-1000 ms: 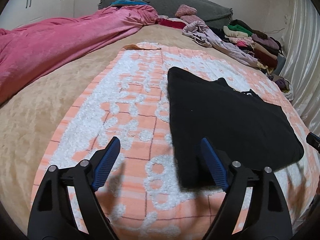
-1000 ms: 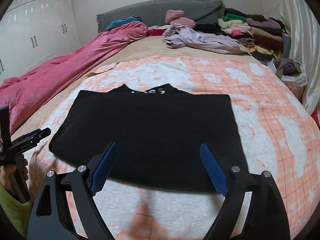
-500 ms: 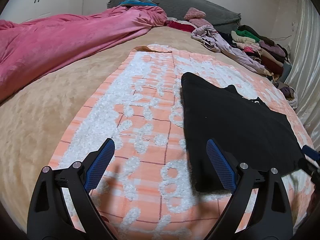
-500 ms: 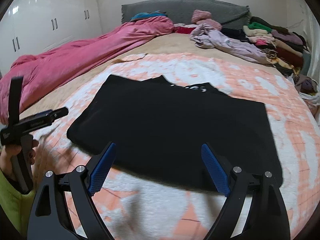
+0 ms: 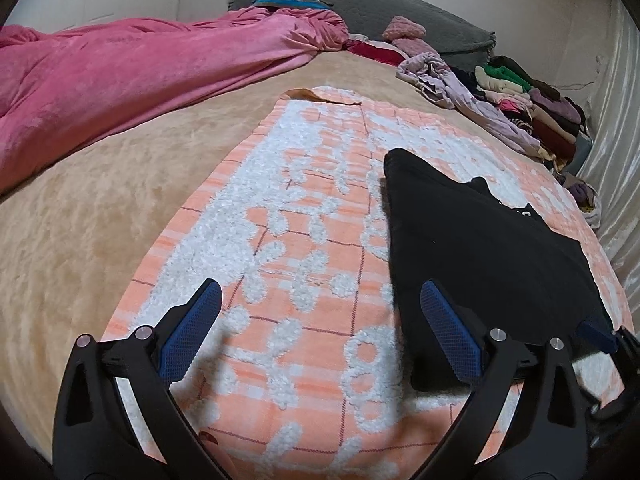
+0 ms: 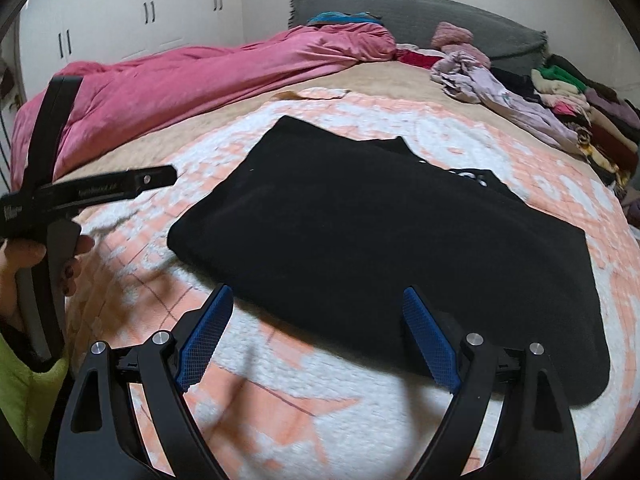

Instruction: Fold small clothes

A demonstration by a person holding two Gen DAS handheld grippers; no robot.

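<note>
Nearest the left wrist camera, the left gripper (image 5: 318, 322) hangs over the orange-and-white blanket (image 5: 304, 248) with its blue-padded fingers (image 5: 192, 328) spread wide and nothing between them, its right-hand pad over the near left corner of the black garment (image 5: 484, 248). The right gripper (image 6: 316, 338) is likewise spread wide and empty, poised just above the garment's near edge. In the right wrist view the left gripper (image 6: 90, 192) shows side-on at the far left, gripped by a hand (image 6: 28, 256) in a yellow-green sleeve (image 6: 24, 380). The black garment (image 6: 384, 248) lies flat in a folded rectangle on the blanket (image 6: 304, 408), with white lettering at its far edge. Beyond the blanket spreads the tan bed cover (image 5: 100, 208), with a pink duvet (image 5: 132, 76) bunched along the left side. Farther back a lilac garment (image 6: 492, 92) sprawls beside a pile of folded clothes (image 6: 580, 112) at the right, then the grey headboard (image 6: 420, 12) and white wardrobe doors (image 6: 132, 12)
</note>
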